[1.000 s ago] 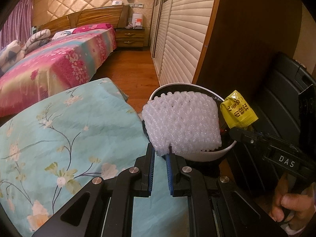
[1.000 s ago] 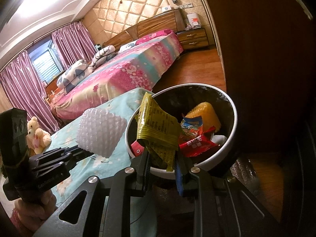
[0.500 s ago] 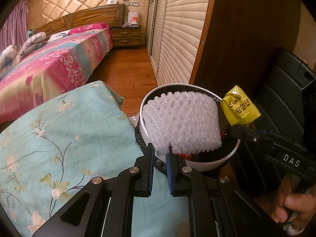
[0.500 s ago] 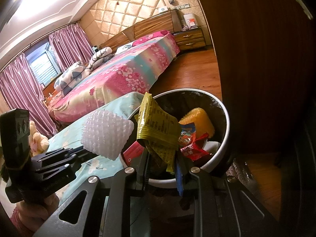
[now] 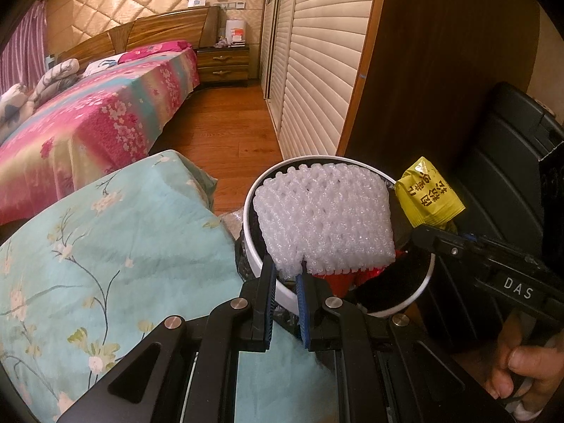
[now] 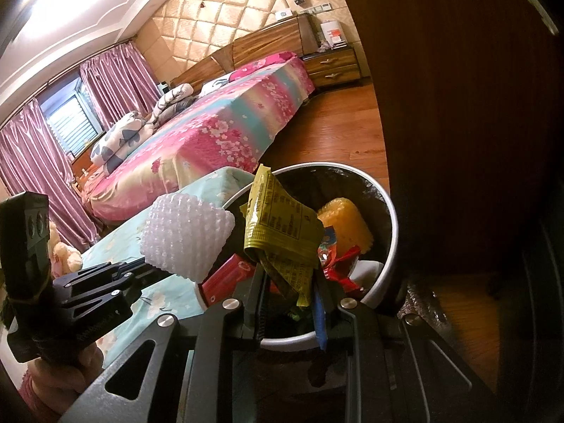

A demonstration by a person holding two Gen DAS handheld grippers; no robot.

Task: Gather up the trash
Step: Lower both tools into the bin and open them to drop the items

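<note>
Left wrist: both grippers angle down, holding trash over bin (image 5: 419, 283).

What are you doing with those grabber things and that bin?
A person is picking up trash with a handheld gripper in each hand. The left gripper is shut on a white foam net, holding it over the white-rimmed trash bin. The right gripper is shut on a crumpled yellow wrapper, also above the bin. Red wrappers and an orange piece already lie inside. Neither held piece has been dropped in yet.
</note>
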